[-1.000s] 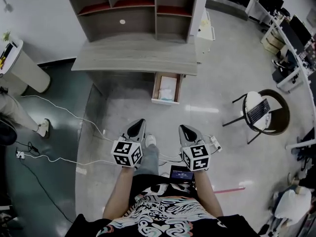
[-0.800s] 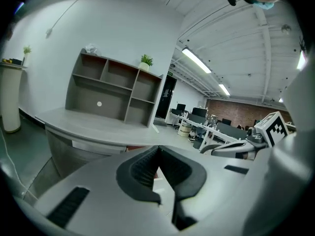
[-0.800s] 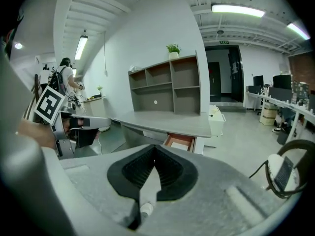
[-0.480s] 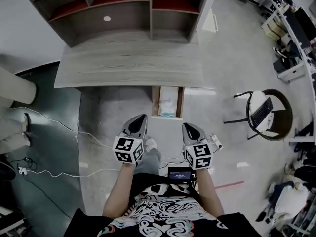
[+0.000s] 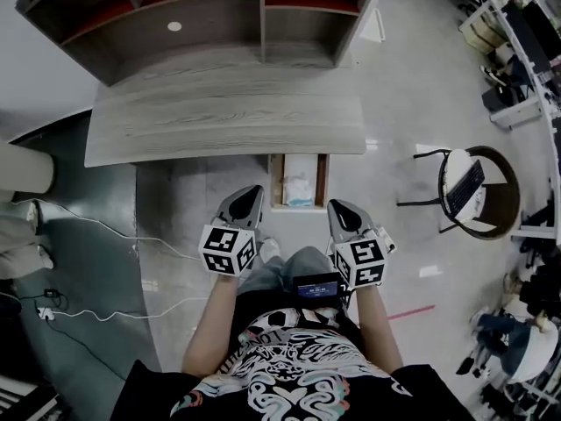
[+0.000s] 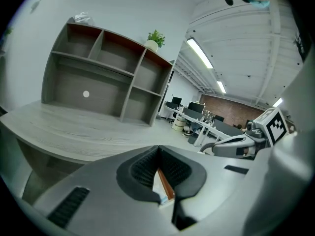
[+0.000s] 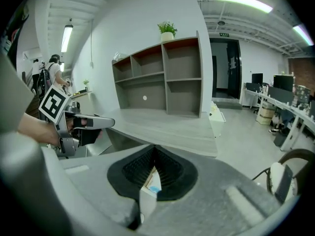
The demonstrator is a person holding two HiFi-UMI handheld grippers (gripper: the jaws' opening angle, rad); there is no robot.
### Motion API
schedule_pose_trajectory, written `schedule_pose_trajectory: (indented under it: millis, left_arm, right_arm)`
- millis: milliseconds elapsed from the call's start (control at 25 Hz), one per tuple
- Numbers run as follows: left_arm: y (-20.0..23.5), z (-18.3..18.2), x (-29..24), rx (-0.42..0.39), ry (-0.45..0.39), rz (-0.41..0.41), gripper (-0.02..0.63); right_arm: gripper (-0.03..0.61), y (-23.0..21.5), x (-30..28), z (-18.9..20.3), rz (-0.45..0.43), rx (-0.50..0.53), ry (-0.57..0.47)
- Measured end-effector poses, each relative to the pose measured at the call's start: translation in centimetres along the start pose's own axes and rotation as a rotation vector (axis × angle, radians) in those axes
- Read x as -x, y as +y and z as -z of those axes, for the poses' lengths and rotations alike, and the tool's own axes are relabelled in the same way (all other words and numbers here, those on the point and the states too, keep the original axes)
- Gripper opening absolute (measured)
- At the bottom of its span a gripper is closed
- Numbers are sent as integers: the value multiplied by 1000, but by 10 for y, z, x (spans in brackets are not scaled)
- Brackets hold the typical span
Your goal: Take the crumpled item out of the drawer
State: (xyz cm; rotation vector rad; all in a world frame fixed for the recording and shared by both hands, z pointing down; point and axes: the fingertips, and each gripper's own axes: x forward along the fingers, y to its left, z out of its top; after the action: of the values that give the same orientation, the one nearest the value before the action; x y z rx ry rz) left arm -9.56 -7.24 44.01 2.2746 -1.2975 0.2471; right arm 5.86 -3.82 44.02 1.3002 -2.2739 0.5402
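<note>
Plainly, left gripper (image 5: 253, 191) and right gripper (image 5: 335, 205) hover with jaws together, empty.
Head view alone shows whole drawer (image 5: 277, 181), crumpled item (image 5: 297, 182) inside.

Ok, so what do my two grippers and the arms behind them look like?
The left gripper and right gripper are each a grey tapered shell with black ribbed pads inside and a white cube of black square markers behind. The forearms are bare; the black T-shirt has a pale swirling print.
</note>
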Motion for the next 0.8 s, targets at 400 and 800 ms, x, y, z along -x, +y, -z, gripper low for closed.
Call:
schedule_pose_trajectory:
  millis: [400,800]
  left_arm:
    - [4,-17,-11,-13,-6,-11,5]
    - [5,-1,-30,2,34,1,5]
  right_arm:
    - [5,-6,-11,-8,-22,44,5]
    - [5,-11,-20,3,-33,52,36]
